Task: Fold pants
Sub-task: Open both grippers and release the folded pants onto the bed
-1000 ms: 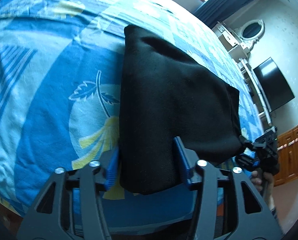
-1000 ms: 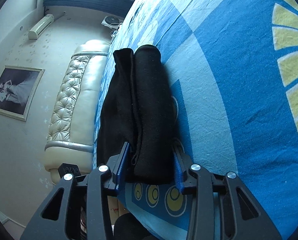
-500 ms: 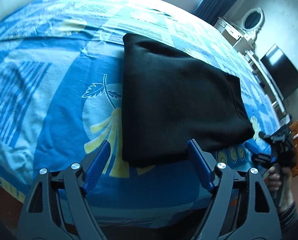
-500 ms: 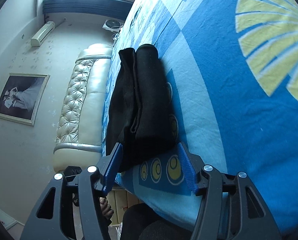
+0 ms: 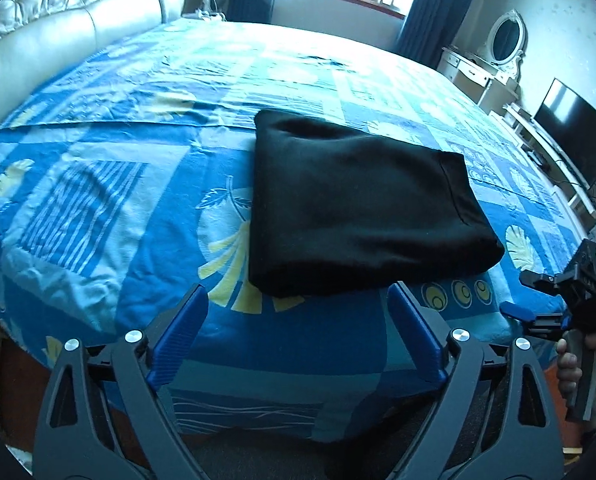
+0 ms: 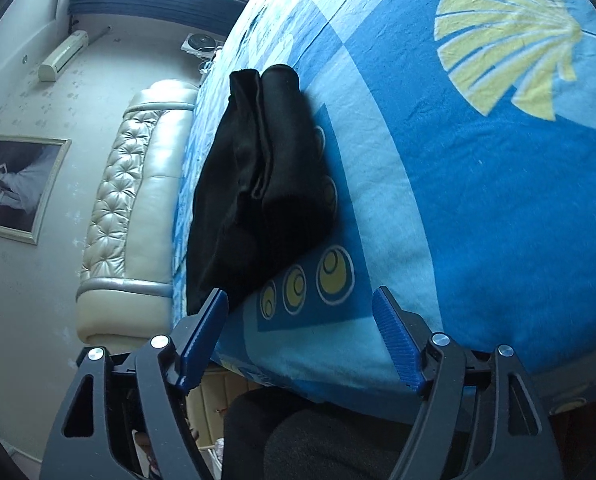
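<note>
Although both tools are near it, the pants (image 5: pixel 358 208) lie untouched as a black, thick folded bundle on the bed (image 5: pixel 98 208), near the bed's near edge and over the blue and yellow patterned cover. The left tool (image 5: pixel 298 336) hangs just short of the bundle's near left corner, its 2 blue fingers (image 5: pixel 178 340) spread wide and opening further, with only bedcover between them. The right tool (image 6: pixel 302 340) sits off the bundle's right end, also wide and opening, nothing between its fingers; 1 finger lies just beside the cloth without pressing it.

From the right-hand view the bundle shows 2 stacked halves with a seam line between them, so the folding looks finished or close to it.

The cloth looks soft, matte and fairly heavy, like fleece or knit. I judge it will sag and slump if lifted by 1 corner, and layers may slide apart, though the surface seems grippy rather than slippery. Nothing about it is fragile. The sound places to take hold are the 2 near corners or the thick folded edge, pinching through all layers together, 1 tool at each end so the stack stays square.

A headboard (image 5: pixel 58 28) stands at the far left.
</note>
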A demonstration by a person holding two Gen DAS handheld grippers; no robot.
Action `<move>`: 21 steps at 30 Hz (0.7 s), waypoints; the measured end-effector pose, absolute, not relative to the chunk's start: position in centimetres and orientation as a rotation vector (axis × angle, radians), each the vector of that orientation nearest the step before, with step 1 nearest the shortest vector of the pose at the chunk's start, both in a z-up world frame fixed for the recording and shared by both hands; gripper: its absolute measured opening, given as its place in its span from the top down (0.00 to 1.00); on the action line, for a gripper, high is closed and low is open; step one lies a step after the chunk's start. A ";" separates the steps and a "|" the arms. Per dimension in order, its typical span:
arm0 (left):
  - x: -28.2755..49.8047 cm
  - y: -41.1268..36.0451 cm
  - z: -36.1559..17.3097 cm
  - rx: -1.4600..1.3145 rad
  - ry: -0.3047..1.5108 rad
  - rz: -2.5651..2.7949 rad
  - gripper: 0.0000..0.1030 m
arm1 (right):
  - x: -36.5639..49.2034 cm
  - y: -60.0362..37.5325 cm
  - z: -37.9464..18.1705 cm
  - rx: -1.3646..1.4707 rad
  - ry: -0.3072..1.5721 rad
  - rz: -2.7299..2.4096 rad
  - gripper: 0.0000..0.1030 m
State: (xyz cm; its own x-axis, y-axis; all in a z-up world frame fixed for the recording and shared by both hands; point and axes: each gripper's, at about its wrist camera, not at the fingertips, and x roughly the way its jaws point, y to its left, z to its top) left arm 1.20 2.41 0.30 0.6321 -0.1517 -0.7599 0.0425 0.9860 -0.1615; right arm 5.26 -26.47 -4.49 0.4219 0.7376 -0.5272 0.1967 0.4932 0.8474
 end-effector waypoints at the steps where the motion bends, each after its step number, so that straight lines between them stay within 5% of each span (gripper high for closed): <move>1: 0.9 2.3 0.4 -0.127 0.878 -0.108 0.11 | 5.0 -26.4 -4.3 1.028 1.114 0.412 0.28; 21: -2.0 0.6 0.6 -0.040 0.851 -0.066 0.11 | 2.9 -23.1 -0.4 0.559 1.043 0.173 0.25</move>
State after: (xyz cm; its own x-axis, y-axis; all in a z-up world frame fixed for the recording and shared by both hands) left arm -1.95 0.59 0.57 0.6577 -0.0740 -0.7496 0.0418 0.9972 -0.0618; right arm 2.95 -23.14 -0.35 0.5050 0.3929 -0.7685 0.1237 0.8483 0.5149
